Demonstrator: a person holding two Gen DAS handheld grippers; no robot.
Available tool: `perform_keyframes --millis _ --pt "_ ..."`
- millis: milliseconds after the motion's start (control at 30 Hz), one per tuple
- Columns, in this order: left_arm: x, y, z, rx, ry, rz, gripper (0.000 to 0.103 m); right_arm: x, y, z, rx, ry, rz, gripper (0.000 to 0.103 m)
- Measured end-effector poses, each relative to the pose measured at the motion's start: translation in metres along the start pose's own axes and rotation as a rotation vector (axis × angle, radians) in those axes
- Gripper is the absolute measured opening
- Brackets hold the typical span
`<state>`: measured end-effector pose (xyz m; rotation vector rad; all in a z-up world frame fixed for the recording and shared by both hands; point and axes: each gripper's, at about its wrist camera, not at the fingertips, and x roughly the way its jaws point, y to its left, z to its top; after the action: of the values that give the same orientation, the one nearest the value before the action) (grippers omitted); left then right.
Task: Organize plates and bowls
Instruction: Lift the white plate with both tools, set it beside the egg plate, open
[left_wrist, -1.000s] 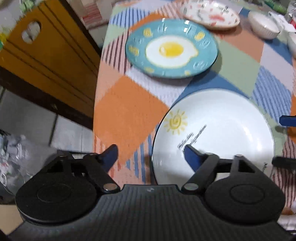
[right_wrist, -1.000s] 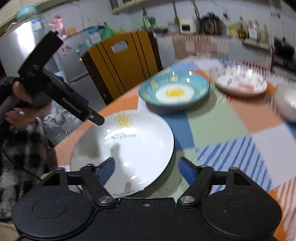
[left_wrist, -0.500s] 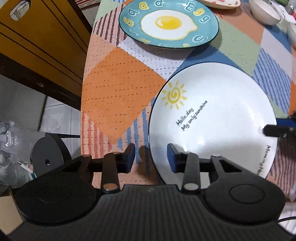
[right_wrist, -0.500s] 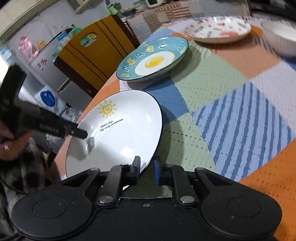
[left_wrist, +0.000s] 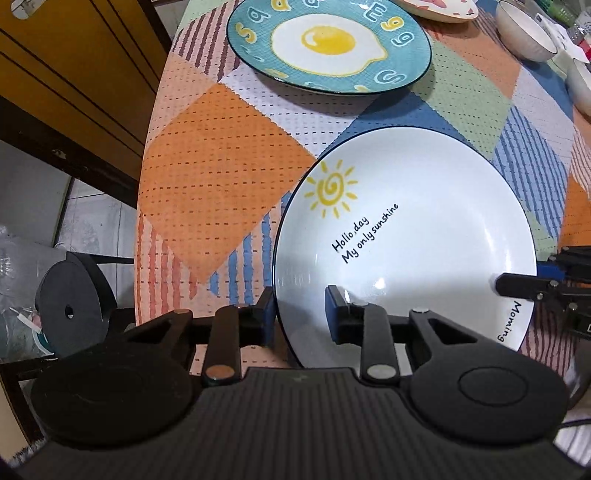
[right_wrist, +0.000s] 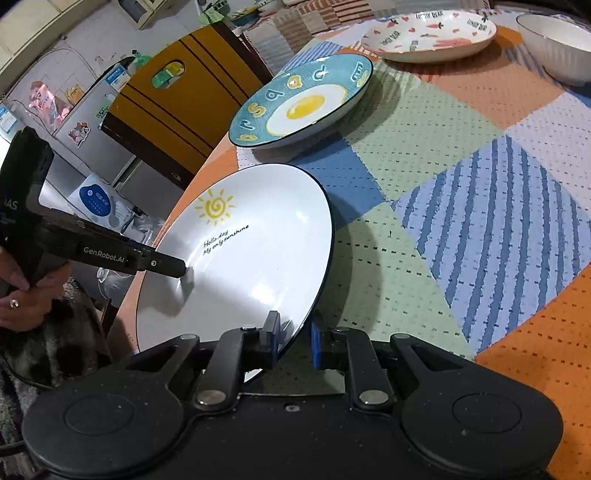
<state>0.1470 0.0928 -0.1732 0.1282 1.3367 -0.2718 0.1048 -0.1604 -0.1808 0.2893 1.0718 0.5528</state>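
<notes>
A white plate (left_wrist: 406, 221) with a sun drawing and black script lies at the table's near edge. My left gripper (left_wrist: 300, 312) straddles its near-left rim, one finger outside and one on the inner face, jaws closing onto the rim. My right gripper (right_wrist: 293, 334) pinches the opposite rim, jaws easing slightly with the rim still between the pads. In the right wrist view the white plate (right_wrist: 251, 258) tilts, its gripped side raised off the cloth. The left gripper's finger (right_wrist: 166, 264) rests on the plate's far side there.
Behind the white plate sits a teal fried-egg plate (left_wrist: 328, 44) (right_wrist: 299, 99), then a pink patterned plate (right_wrist: 428, 35) and a white bowl (right_wrist: 557, 48). A yellow wooden chair (right_wrist: 177, 107) stands off the table's left edge. A person's hand (right_wrist: 22, 295) holds the left gripper.
Both grippers went from wide apart to closed on opposite rims of the white plate. The right gripper dropped and rolled, and the plate's right side now tilts up.
</notes>
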Motion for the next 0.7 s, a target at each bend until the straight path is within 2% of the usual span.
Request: perform_keyframes --millis 167,433,700 --pt "-0.012 0.006 0.004 -0.024 -0.061 -0.064 0.027 -0.005 -0.003 0.001 0.01 0.036 0.036 0.021" --pt "-0.038 -0.021 0.008 0.028 -0.152 -0.068 0.026 -0.04 -0.005 0.007 -0.031 -0.032 0.011 0.021" --pt "-0.053 -0.057 0.053 0.085 -0.186 -0.083 0.026 -0.082 -0.024 0.029 -0.029 -0.094 -0.038 0.021"
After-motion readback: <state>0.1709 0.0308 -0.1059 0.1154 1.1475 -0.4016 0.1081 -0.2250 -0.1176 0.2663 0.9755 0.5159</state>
